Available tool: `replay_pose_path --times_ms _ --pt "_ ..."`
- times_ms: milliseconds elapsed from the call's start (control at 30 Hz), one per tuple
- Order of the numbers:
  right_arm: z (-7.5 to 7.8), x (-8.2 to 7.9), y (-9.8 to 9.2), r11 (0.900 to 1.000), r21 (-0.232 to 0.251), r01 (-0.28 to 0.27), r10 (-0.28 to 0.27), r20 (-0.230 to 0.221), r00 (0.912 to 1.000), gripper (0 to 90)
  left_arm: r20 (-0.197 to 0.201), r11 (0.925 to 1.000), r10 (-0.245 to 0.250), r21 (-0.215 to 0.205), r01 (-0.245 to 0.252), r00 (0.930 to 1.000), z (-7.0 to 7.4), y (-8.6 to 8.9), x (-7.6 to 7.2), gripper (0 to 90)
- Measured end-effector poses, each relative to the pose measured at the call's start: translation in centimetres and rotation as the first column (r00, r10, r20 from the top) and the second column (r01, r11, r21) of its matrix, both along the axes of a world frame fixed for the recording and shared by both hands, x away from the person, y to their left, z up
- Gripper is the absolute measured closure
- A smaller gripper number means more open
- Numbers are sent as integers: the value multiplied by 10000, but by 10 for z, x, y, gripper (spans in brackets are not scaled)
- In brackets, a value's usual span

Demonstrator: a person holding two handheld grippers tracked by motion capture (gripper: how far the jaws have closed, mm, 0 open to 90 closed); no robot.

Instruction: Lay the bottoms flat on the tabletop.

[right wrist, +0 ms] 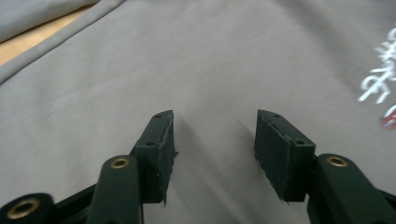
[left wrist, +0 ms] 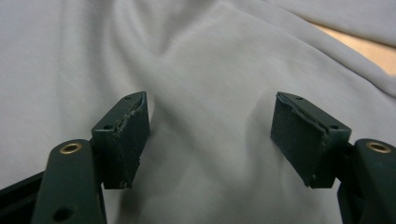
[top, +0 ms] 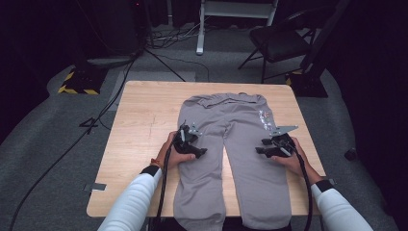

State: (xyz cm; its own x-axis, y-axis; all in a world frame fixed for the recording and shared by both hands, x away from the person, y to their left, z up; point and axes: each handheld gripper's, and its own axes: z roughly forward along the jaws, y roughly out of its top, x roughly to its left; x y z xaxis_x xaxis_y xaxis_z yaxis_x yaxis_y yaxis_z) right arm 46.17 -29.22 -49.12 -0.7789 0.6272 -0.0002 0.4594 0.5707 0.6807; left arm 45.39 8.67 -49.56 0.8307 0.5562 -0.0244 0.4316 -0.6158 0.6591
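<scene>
A pair of grey trousers (top: 226, 144) lies flat on the wooden table (top: 144, 125), waistband at the far side, legs toward me. A small white and red print (top: 264, 118) marks the right hip. My left gripper (top: 199, 153) rests over the left leg, jaws open, pointing toward the middle. In the left gripper view the gripper (left wrist: 210, 135) hovers close above creased grey cloth (left wrist: 196, 70) with nothing between the jaws. My right gripper (top: 260, 150) sits on the right leg's outer part, open too. In the right gripper view the gripper (right wrist: 215, 149) faces smooth cloth (right wrist: 187, 60), with the print (right wrist: 380, 88) at the right edge.
A black folding chair (top: 281, 41) and a white stand (top: 231, 9) stand beyond the table on grey carpet. Cables (top: 96, 120) run across the floor at the left. Bare tabletop shows left of the trousers. The trouser cuffs hang over the near edge.
</scene>
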Motion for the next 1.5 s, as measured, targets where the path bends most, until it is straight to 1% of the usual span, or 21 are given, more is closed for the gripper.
replay_pose_path --times_ms 200,300,367,533,667,733,767,833,900,933,967,1000,1067,1133,1167,1200,1233,1300,1367,1433,1500 --pt "-2 -26 -2 9991 142 -402 400 120 9991 468 137 9987 -487 -147 489 9987 -2 7 -29 284" --pt "-1 -43 -4 9977 81 -676 676 89 9977 470 165 9966 -798 -199 801 9967 -3 8 -51 285" --pt "-2 -54 -5 9977 139 -656 655 63 9978 473 168 9952 -938 -262 942 9954 -3 9 -67 285" --pt "-2 -86 -10 9959 106 -901 901 76 9959 482 80 9841 -1774 -51 1774 9841 -2 11 -102 286" --pt "1 -115 -12 9900 -105 -1404 1403 -106 9901 481 -184 9726 -2304 279 2308 9729 2 15 -119 288" --pt "3 -127 -13 9848 -262 -1716 1710 -255 9849 480 -382 9692 -2419 387 2433 9696 6 17 -122 288" --pt "4 -133 -14 9811 -243 -1922 1909 -483 9804 480 -310 9707 -2361 386 2372 9712 8 18 -123 281" --pt "9 -135 -17 9759 -227 -2171 2150 -702 9741 470 27 9806 -1961 17 1961 9806 18 24 -115 262" --pt "20 -126 -19 9814 -150 -1915 1913 -154 9814 502 560 9899 -1406 -96 1413 9885 29 27 -99 261" --pt "27 -117 -20 9845 -27 -1751 1752 231 9843 515 772 9929 -1126 -299 1152 9906 34 28 -88 256" --pt "34 -106 -20 9869 112 -1609 1600 587 9854 531 829 9940 -954 -455 994 9920 37 28 -79 255" --pt "38 -97 -19 9883 125 -1521 1507 800 9853 541 850 9953 -699 -606 752 9939 41 26 -62 254" --pt "46 -66 -11 9914 -7 -1312 1300 1421 9813 578 1202 9971 -404 -591 478 9919 46 23 -40 253" --pt "49 -40 -5 9941 16 -1084 1065 1739 9790 608 1338 9977 12 -668 78 9910 47 17 -12 260" --pt "48 -24 -1 9952 -56 -980 976 1672 9811 606 1237 9973 111 -741 -19 9923 45 14 4 274" --pt "46 -5 5 9954 -537 -789 876 1858 9787 609 1321 9979 230 -626 -148 9910 43 10 16 286" --pt "44 9 9 9950 -775 -626 767 1953 9777 609 1373 9985 286 -504 -219 9901 41 7 24 290" --pt "39 33 12 9970 -676 -386 493 1647 9851 604 1271 9992 379 45 -388 9912 32 -4 45 295" --pt "36 56 16 9977 -679 16 99 1674 9858 602 1059 9982 556 161 -576 9928 25 -10 58 292" --pt "35 70 19 9990 -389 212 -143 1688 9855 602 1162 9971 667 293 -705 9910 21 -14 65 304" --pt "34 80 24 9985 -475 262 -180 1662 9859 599 1110 9950 891 340 -934 9898 17 -14 73 329"
